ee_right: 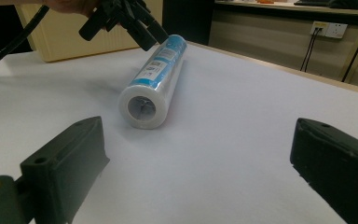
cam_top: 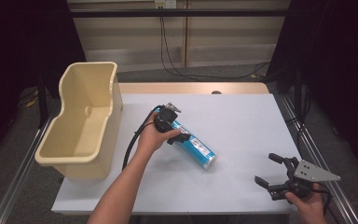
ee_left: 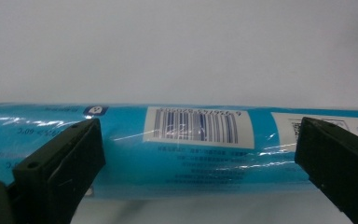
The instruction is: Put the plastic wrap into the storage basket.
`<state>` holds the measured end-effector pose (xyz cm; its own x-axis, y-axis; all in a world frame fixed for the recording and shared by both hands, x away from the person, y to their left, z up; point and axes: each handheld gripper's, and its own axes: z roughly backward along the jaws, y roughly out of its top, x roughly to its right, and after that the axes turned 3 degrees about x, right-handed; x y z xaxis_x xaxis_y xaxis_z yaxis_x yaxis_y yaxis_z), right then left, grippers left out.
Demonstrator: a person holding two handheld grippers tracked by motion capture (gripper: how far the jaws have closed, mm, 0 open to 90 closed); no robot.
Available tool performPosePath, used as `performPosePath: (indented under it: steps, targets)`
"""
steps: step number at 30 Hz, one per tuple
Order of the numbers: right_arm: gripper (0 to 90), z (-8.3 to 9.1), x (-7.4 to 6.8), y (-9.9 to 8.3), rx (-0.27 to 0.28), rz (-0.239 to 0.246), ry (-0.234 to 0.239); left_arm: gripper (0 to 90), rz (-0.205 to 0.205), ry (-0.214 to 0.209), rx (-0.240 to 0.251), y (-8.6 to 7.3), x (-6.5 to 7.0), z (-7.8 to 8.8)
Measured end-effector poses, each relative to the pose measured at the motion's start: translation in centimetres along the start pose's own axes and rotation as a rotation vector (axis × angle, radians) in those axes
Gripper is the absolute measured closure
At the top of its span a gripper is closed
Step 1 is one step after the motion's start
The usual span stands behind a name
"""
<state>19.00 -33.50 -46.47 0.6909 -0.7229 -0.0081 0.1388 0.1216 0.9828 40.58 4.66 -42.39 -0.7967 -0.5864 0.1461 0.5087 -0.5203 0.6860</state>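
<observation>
At the centre of the high view, the blue roll [cam_top: 193, 146] lies on the white counter [cam_top: 242, 121], straddled by the spread left gripper [cam_top: 176, 129], not yet pinched. The jaws are best squared across its barcoded middle before closing; the right gripper [cam_top: 269, 169] is held spread at lower right.

Blue plastic-wrapped roll [cam_top: 195, 146]: lying mid-table [cam_top: 242, 121]. Beige plastic tub [cam_top: 81, 121]: left table edge. Left gripper [cam_top: 171, 125]: over the roll's far end. Right gripper [cam_top: 271, 172]: near right corner.
</observation>
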Motion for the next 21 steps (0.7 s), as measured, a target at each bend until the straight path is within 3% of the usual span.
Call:
performPosePath:
  steps: [1, 2, 5, 8, 9, 11, 12, 13, 15, 16, 17, 19, 20, 21]
  targets:
    - [2.9, 0.0, 0.0, 0.0, 0.001, 0.0, 0.0, 1.1, 0.036, 0.016, -0.024, 0.2, 0.0, -0.1]
    - [2.9, 0.0, 0.0, 0.0, 0.001, 0.0, 0.0, 1.1, 0.036, 0.016, -0.024, 0.2, 0.0, -0.1]
    - [3.0, 0.0, 0.0, 0.0, 0.001, -0.002, 0.001, 1.1, 0.088, 0.049, -0.05, 0.4, 0.0, -0.3]
    - [2.9, 0.0, 0.0, 0.0, 0.003, -0.003, 0.002, 0.7, 0.183, 0.087, -0.084, 0.7, 0.0, -0.5]
    - [2.9, 0.0, 0.0, 0.0, 0.003, -0.003, 0.002, 0.7, 0.183, 0.087, -0.084, 0.7, 0.0, -0.5]
    - [2.9, 0.0, 0.0, 0.0, 0.004, -0.006, 0.001, 0.7, 0.224, 0.105, -0.108, 0.9, -0.1, -0.7]
    - [3.0, 0.0, 0.0, 0.0, 0.004, -0.007, 0.002, 0.7, 0.254, 0.134, -0.128, 1.0, 0.0, -0.8]
    - [3.0, 0.0, 0.0, 0.0, 0.004, -0.007, 0.002, 0.7, 0.254, 0.134, -0.128, 1.0, 0.0, -0.8]
    - [3.1, 0.0, 0.0, 0.0, 0.005, -0.017, -0.001, 0.0, 0.323, 0.18, -0.161, 1.0, -0.1, -1.2]
    - [3.2, 0.1, 0.0, 0.0, 0.004, -0.018, -0.002, 0.0, 0.323, 0.18, -0.161, 1.0, -0.1, -1.2]
    - [3.3, 0.1, 0.1, 0.0, 0.007, -0.02, -0.001, 0.0, 0.383, 0.211, -0.154, 1.2, 0.0, -1.3]
    - [3.3, 0.1, 0.1, 0.0, 0.01, -0.026, -0.003, 0.0, 0.439, 0.228, -0.161, 1.3, 0.0, -1.6]
    - [3.3, 0.1, 0.1, 0.0, 0.01, -0.026, -0.003, 0.0, 0.439, 0.228, -0.161, 1.3, 0.0, -1.6]
    - [3.3, 0.1, 0.1, 0.1, 0.012, -0.028, -0.002, 0.0, 0.478, 0.238, -0.17, 1.4, 0.0, -1.7]
